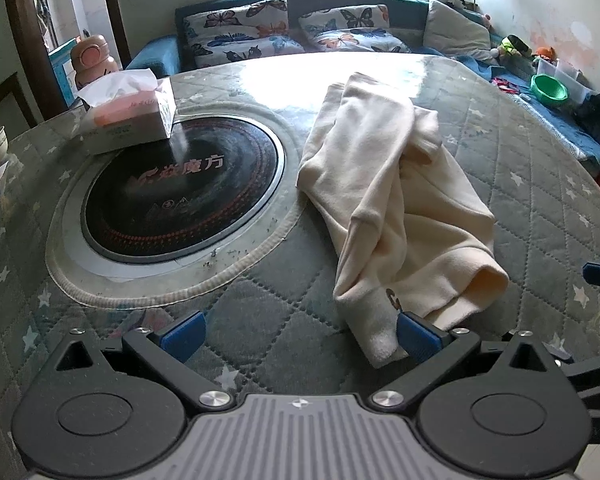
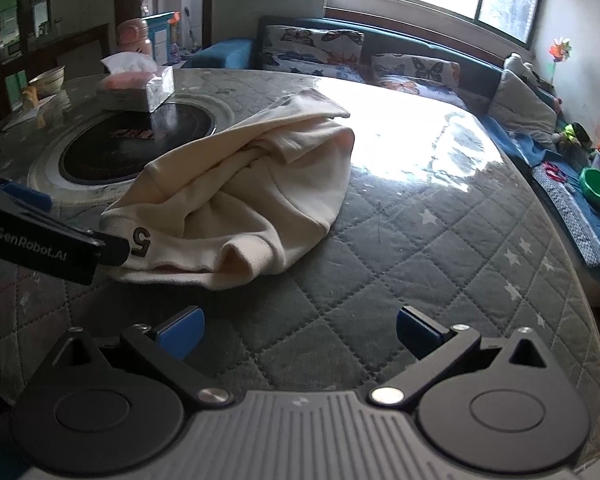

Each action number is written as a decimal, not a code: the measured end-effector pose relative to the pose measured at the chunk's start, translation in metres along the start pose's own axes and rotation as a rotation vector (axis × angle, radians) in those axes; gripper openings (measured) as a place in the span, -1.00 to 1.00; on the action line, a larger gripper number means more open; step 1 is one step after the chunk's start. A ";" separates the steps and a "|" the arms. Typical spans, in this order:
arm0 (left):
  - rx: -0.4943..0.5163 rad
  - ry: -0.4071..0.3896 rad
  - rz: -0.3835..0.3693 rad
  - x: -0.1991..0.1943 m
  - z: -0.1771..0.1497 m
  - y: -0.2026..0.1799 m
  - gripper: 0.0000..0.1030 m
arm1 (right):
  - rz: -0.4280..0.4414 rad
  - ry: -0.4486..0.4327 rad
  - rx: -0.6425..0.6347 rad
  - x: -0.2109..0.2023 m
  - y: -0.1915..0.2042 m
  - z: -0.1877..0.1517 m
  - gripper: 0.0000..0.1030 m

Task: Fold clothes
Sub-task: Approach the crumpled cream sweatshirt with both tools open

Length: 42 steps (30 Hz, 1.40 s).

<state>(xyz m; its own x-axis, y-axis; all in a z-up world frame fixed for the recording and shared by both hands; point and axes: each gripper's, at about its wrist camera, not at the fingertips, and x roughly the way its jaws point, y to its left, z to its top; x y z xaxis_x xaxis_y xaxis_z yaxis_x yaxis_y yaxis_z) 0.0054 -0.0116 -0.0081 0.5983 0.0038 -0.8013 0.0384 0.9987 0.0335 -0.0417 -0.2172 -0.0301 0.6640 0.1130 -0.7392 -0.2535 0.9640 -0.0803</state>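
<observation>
Your cream garment (image 1: 396,200) lies bunched on the round desk (image 1: 260,280), just right of the black glass cooktop (image 1: 180,192) set into its middle. The fabric is soft and fleecy, with ribbed cuffs and a dark numeral printed near one hem. The desk's cover is grey quilted cloth stitched in diamonds with pale stars. Your left claw (image 1: 300,336) is spread wide, its right blue pad touching the nearest cuff, with nothing gripped. Your right claw (image 2: 300,330) is also spread wide, hovering over bare quilting short of the garment. To the garment's right the quilt runs clear to the curved desk edge. A tissue box (image 1: 128,116) sits at the cooktop's far left rim, well apart from the garment.
</observation>
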 end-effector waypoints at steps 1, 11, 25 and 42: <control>0.002 0.000 0.001 -0.001 0.000 0.000 1.00 | -0.005 0.001 0.009 0.000 0.000 0.000 1.00; 0.000 -0.005 0.009 -0.006 -0.004 0.000 1.00 | -0.036 -0.008 0.098 -0.008 0.002 -0.003 1.00; -0.011 0.000 0.007 -0.010 -0.010 -0.006 1.00 | -0.049 -0.007 0.151 -0.008 -0.004 -0.009 1.00; -0.002 0.007 0.001 -0.002 -0.001 -0.006 1.00 | -0.030 -0.013 0.143 0.000 -0.008 -0.001 1.00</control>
<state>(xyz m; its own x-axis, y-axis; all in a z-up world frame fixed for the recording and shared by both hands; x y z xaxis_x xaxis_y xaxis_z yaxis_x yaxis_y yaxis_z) 0.0038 -0.0175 -0.0073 0.5923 0.0048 -0.8057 0.0363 0.9988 0.0326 -0.0403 -0.2253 -0.0297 0.6787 0.0861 -0.7294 -0.1310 0.9914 -0.0049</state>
